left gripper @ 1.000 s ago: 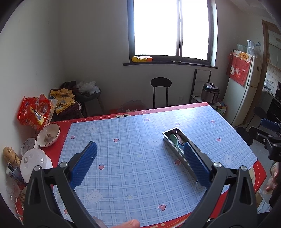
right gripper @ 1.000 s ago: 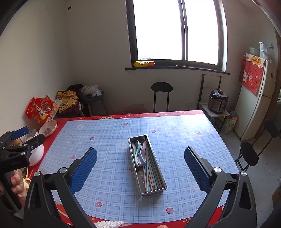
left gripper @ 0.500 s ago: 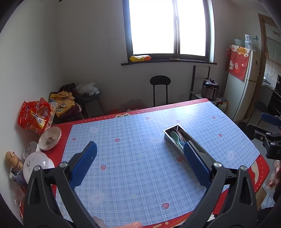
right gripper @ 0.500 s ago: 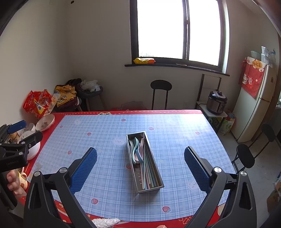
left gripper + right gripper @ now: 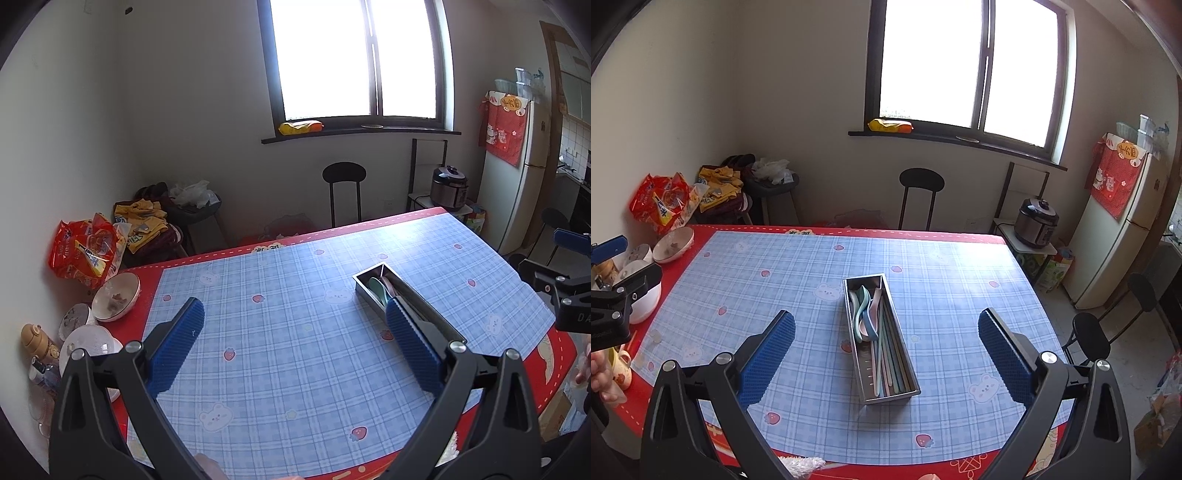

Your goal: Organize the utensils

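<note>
Daylight from the window falls across my table, which is covered in a blue checked cloth with a red border. My left tongs hang above the cloth with the blue pads spread wide and nothing between them; my right tongs are spread just as wide, also empty. Between the right pads, lying flat on the cloth near the middle of the table, sits the steel utensil tray, holding pastel spoons at its far end and pastel chopsticks laid lengthwise. Bowls sit at the table's left edge.
</note>
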